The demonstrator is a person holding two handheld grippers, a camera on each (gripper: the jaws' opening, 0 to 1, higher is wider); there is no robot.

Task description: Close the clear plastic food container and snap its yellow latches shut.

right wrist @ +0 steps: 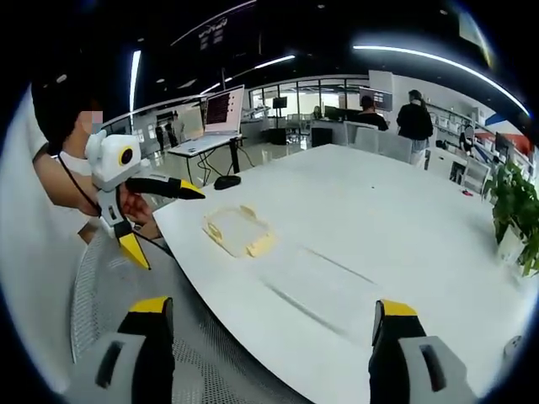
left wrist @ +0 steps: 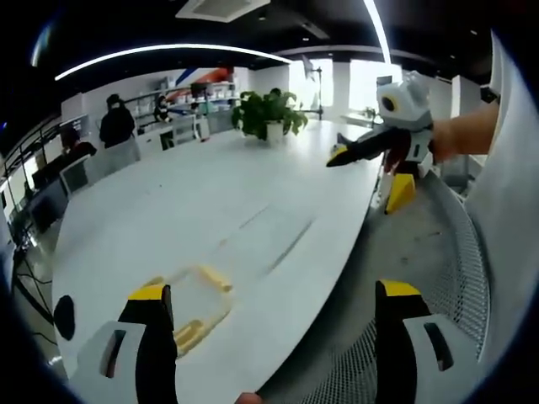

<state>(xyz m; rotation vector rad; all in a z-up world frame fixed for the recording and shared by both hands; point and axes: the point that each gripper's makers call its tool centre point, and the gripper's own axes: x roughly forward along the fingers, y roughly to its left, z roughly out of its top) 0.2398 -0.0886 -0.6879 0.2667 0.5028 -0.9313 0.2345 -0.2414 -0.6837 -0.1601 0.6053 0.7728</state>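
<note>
A clear plastic food container [left wrist: 200, 305] with yellow latches on its sides lies flat near the rounded end of the white table [left wrist: 210, 194]. My left gripper [left wrist: 274, 295] hovers open just in front of it, its left jaw beside the container. Held in a hand at the upper right, my right gripper [left wrist: 368, 175] is open and well clear of the container. In the right gripper view the container [right wrist: 238, 230] sits near the table's [right wrist: 379, 236] left edge. My right gripper [right wrist: 269, 307] stands open, empty, some way back. The left gripper [right wrist: 168, 225] hangs open beside the table edge.
A grey mesh chair [left wrist: 438, 278] [right wrist: 126, 286] stands against the table end under both grippers. A potted plant [left wrist: 269, 114] [right wrist: 514, 210] is at the table's far end. A laptop [right wrist: 223, 109] sits on a desk behind. People [left wrist: 116, 122] [right wrist: 413, 118] are at desks in the background.
</note>
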